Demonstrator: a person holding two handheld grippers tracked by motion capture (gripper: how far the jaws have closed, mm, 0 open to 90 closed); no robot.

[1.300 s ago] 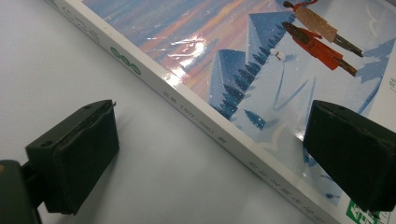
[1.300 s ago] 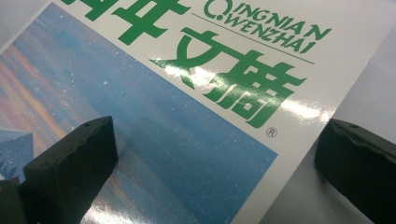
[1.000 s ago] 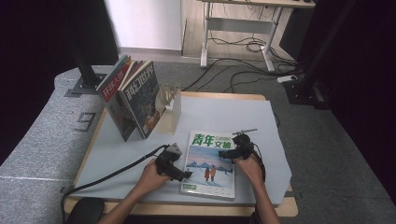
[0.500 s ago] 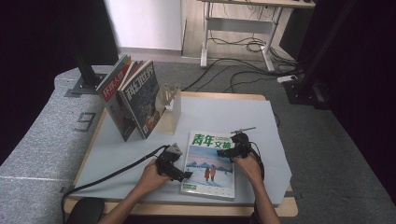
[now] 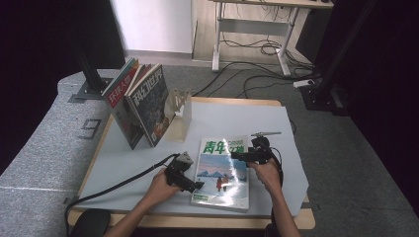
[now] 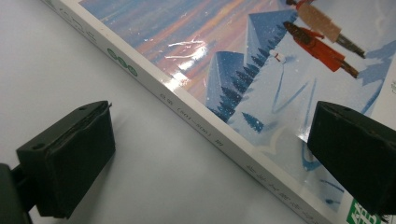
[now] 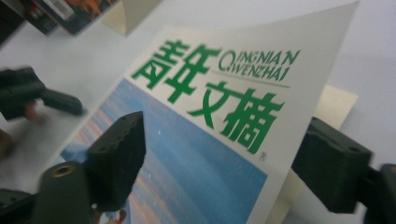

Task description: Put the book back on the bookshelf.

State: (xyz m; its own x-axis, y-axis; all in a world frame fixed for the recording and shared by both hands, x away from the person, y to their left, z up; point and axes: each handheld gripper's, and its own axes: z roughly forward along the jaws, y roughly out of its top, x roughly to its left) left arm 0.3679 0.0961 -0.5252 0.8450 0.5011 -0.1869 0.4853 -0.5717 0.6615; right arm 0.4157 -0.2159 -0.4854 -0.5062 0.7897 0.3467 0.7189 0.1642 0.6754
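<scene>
- Noted the "Qingnian Wenzhai" magazine [image 5: 222, 170] face up on the grey-topped table [image 5: 123, 163], toward 6 o'clock of the tabletop, between the two hands.
- Recorded the left gripper [image 5: 196, 186] at 9 o'clock of the magazine, low on its spine side. Jaws released and wide: one over bare table, the other over the cover, the spine between them, nothing grasped. No shift of this hand against the earlier high views.
- Recorded the right gripper [image 5: 236, 156] at 2 o'clock of the magazine, at the head of the cover by the green title. Jaws lately closing, not yet clenched: the cover's free edge between them, a gap remaining on either side in the right gripper view.
- Observed a change at that corner: front cover [image 7: 261, 93] peeled up and curling off the cream page [image 7: 338, 105] beneath, where it had lain flat in the earlier high views.
- Judged: opening of the magazine begun, cover caught but not firmly pinched; slip-back possible unless the jaws finish closing.
- Left undisturbed at 10 o'clock: upright magazines [image 5: 141, 106] leaning against a pale stand [image 5: 179, 111].
</scene>
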